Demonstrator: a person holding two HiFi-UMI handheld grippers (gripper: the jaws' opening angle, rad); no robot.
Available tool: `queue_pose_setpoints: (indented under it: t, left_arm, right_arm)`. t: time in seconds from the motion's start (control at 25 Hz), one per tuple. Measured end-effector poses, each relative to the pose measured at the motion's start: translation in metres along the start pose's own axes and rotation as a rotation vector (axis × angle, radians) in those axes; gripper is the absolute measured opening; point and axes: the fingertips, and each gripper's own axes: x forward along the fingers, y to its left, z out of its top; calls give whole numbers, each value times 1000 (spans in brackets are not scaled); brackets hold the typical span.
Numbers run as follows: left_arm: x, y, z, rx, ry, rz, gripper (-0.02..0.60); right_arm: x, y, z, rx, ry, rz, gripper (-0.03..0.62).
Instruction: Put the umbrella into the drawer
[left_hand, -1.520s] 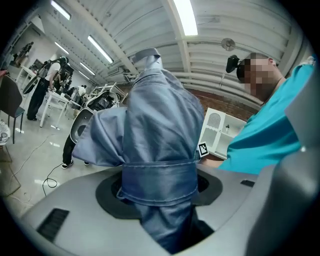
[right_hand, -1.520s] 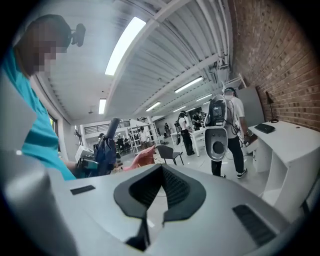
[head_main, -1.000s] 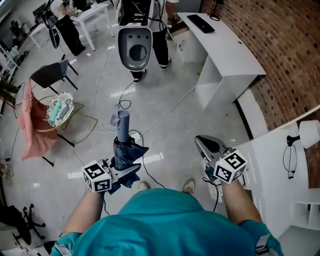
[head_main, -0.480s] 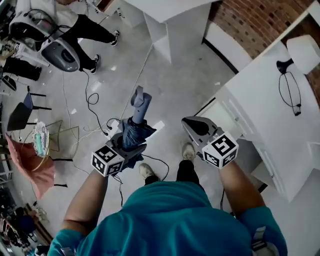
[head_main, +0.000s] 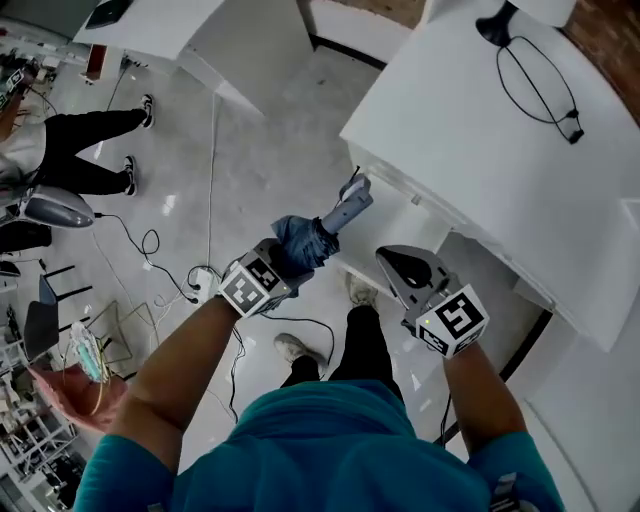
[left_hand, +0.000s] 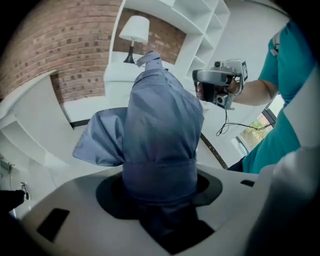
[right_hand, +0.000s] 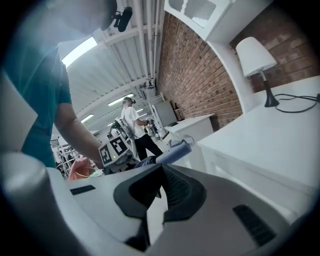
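Blue fabric, soft and bunched, makes our folded umbrella (head_main: 303, 243) light but slippery, we reckon; the banded canopy grips best. Our left gripper (head_main: 285, 262) clamps it there, centre frame; our right gripper (head_main: 398, 265), jaws together, holds nothing. Beyond, its handle (head_main: 348, 204) points at the white desk (head_main: 470, 140), upper right.

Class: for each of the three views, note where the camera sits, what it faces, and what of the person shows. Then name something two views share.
Head view: on the head, facing steeply down at floor and white desk; forearms, teal shirt, legs.
Left gripper view: on the left gripper, facing the clamped umbrella; right forearm.
Right gripper view: on the right gripper, facing the desk; left forearm.
Shared: both gripper views show the lamp.
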Motion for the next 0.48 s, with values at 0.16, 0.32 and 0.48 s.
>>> queue_pose_setpoints:
  t: [0.16,0.32,0.48]
  left_arm:
    - [65,6,11,108,156,-28,247]
    - [124,8,4,314,330,-57,247]
    - [170,5,5,374,432,-88,247]
  right_arm:
    - [-39,-33,-28,36,-21,-76,21]
    - [-64,-55,-46,71,-40,-130,21]
    - [-84,-69,-59,104,-70,-171,21]
